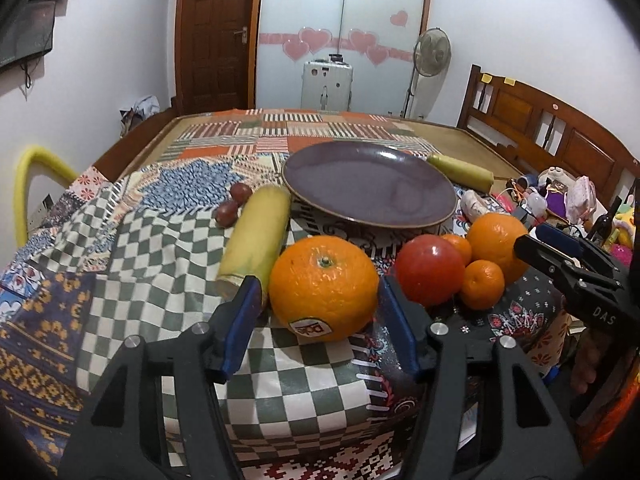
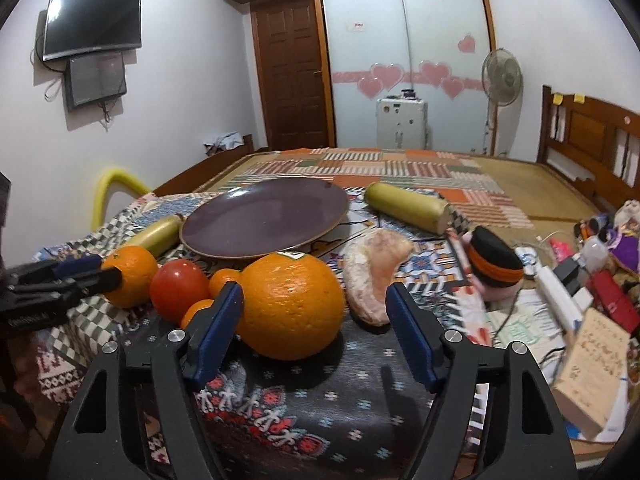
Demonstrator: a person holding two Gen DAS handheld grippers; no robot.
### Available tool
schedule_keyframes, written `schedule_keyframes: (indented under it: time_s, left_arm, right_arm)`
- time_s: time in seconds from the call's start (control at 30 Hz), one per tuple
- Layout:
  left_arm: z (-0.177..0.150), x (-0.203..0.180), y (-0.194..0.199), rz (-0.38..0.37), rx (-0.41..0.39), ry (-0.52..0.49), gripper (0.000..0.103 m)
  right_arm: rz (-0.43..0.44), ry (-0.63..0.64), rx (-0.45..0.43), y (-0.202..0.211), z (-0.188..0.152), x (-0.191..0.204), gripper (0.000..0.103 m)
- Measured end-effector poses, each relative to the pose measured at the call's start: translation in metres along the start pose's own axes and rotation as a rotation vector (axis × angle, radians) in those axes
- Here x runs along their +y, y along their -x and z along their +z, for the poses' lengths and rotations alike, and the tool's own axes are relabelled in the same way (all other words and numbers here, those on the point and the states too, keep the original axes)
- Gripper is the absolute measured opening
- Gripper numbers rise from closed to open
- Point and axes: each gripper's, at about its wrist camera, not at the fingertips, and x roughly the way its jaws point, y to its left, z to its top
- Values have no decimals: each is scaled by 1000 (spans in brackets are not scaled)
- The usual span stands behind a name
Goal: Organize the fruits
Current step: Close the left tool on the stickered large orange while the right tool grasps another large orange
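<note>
A purple plate (image 1: 368, 184) (image 2: 264, 220) sits on the patterned cloth. My left gripper (image 1: 316, 292) is open, its blue pads on either side of a large orange with a sticker (image 1: 323, 286), which rests on the cloth. My right gripper (image 2: 312, 300) is open around a second large orange (image 2: 290, 306) (image 1: 498, 240), with a gap on the right side. Between them lie a red tomato (image 1: 430, 268) (image 2: 178, 290) and two small tangerines (image 1: 480, 284). A yellow banana piece (image 1: 256, 236) lies left of the sticker orange, with grapes (image 1: 234, 204) behind it.
Another banana piece (image 2: 408, 206) lies right of the plate. A peeled pomelo segment (image 2: 374, 276) lies right of the second orange. A black and orange toy (image 2: 494, 260), cables, boxes and clutter fill the right side. A wooden bed frame (image 1: 540, 120) stands behind.
</note>
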Motion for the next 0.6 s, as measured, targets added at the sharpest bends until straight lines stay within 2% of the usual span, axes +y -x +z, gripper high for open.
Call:
schedule_keyframes:
  time_s: [0.23, 0.6]
  left_arm:
    - [0, -9, -8, 18, 2, -11, 65]
    - [7, -7, -19, 30, -12, 36, 65]
  right_arm:
    - [43, -12, 36, -10, 0, 2, 71]
    - [80, -68, 72, -24, 2, 0, 71]
